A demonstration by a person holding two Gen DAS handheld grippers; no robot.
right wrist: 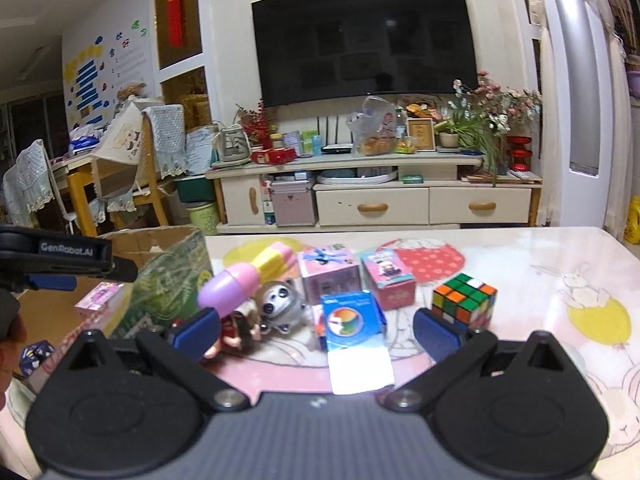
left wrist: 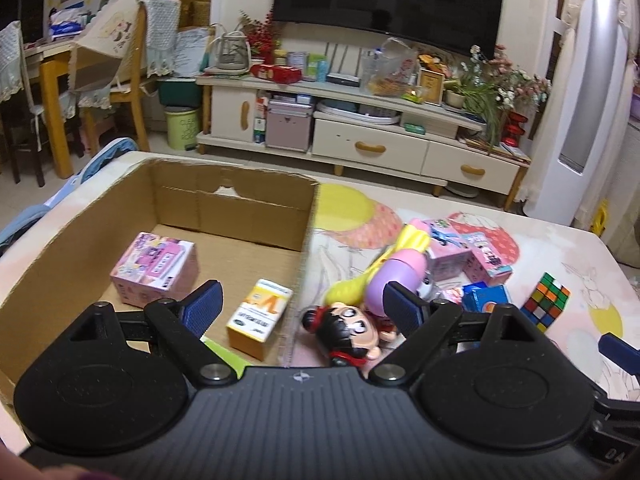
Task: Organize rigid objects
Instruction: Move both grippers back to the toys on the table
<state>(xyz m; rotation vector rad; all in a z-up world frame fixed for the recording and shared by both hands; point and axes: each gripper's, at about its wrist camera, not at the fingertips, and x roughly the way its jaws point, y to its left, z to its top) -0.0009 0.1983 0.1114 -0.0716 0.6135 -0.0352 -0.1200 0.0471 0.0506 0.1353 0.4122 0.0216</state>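
Note:
A cardboard carton [left wrist: 256, 204] stands on the table's left side, holding a pink box [left wrist: 154, 274] and a yellow-orange box [left wrist: 258, 318]. My left gripper [left wrist: 304, 308] hovers open over the carton's right wall, with a black-haired doll [left wrist: 348, 332] lying just below its right finger. My right gripper [right wrist: 316, 336] is open, and a blue box [right wrist: 350, 320] lies between its fingers without touching them. Around it lie a Rubik's cube [right wrist: 464, 300], a raccoon toy [right wrist: 280, 304], a purple-and-yellow toy hammer [right wrist: 244, 280] and two pink boxes [right wrist: 328, 276] [right wrist: 388, 276].
The table [right wrist: 540, 256] carries a cartoon-print cover, with bare room to the right of the cube. A TV stand [right wrist: 372, 204] and a wall TV [right wrist: 364, 40] lie beyond the far edge. Chairs [left wrist: 116, 80] stand at the left. A small dark patterned object [right wrist: 36, 354] sits by the carton.

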